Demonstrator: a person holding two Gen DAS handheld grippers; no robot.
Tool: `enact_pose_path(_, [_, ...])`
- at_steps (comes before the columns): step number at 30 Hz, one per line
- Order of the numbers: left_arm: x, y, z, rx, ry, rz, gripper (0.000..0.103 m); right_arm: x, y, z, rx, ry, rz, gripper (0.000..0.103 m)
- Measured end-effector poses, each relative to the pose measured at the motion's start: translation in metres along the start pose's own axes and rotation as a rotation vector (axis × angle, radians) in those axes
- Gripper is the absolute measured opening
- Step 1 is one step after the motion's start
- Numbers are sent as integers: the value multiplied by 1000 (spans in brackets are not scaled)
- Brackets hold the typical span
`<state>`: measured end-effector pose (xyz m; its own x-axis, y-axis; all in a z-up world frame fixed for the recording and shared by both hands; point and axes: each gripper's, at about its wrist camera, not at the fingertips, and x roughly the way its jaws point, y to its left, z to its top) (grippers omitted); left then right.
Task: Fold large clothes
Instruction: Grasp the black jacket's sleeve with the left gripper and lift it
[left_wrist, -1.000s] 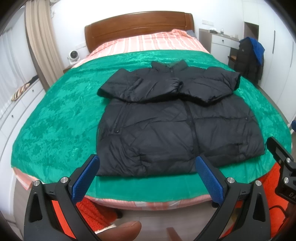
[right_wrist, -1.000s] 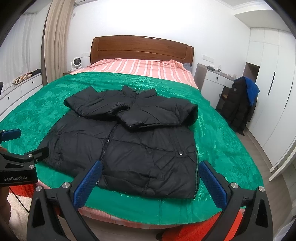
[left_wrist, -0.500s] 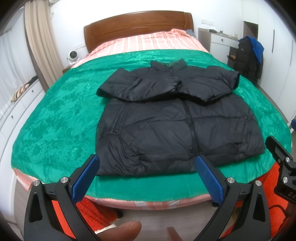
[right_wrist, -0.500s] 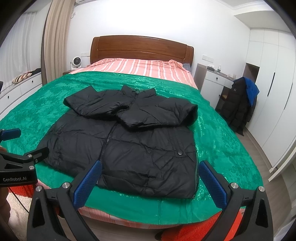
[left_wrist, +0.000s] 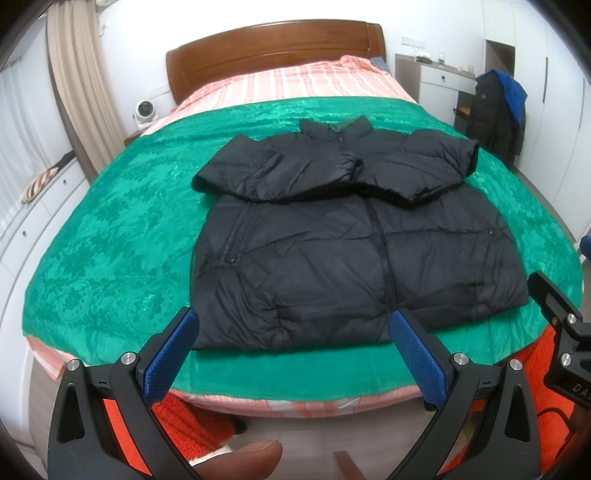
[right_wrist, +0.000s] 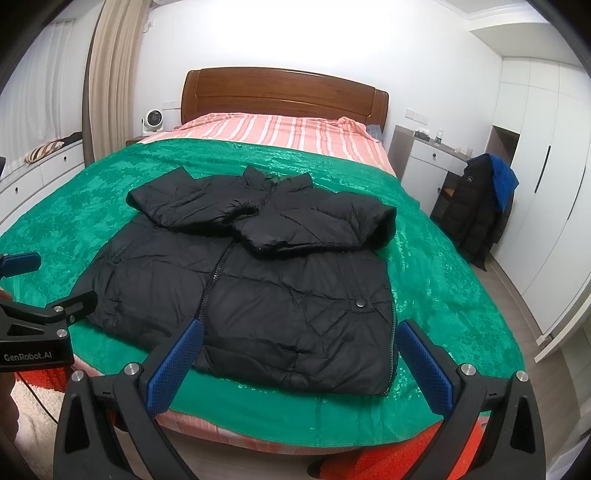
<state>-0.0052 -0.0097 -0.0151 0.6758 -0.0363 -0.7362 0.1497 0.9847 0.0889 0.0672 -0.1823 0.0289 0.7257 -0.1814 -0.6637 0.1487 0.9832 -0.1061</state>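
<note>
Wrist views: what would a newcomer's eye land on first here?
The black puffer jacket first, lying zipped in the middle of the bright green bedspread, both sleeves folded across its chest. Next, the blue-padded fingers of the open right gripper hanging short of its hem, with the left gripper open too.

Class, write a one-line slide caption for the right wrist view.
Open right gripper at the foot of a bed, facing a black jacket with sleeves folded across its chest on a green blanket.
</note>
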Motion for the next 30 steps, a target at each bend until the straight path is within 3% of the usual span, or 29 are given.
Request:
enact_pose_path(12, [6,5,1,-9,10,10,103,3,-1,1,2,7,4,103])
enact_pose_path(15, [22,28,2,-53,39,39,103,11,-22,0,65,20,79,103])
enact_pose_path(17, [50,60,-1,-137,119,64,103,23,-48,-4,145,10,132,103])
enact_pose_path(18, [73,84,-6,-207,195,53,103,34,-63,-8,186,15,148,103])
enact_pose_path(22, [138,135,-29,-331,383,-47,102,107,-106,-38,275,197,195,103])
enact_pose_path(25, [167,140,-38,-320,444,-107,102,152,-108,-60,267,317,175,103])
enact_pose_path(27, [174,142,-38,-331,447,-125,103,163,-102,-68,240,334,144,103])
enact_pose_path(29, [171,143,-34,-334,397,-131,95,165,-99,-75,287,342,166,103])
enact_pose_path(30, [169,142,-31,-327,378,-138,71,164,-101,-78,324,346,183,98])
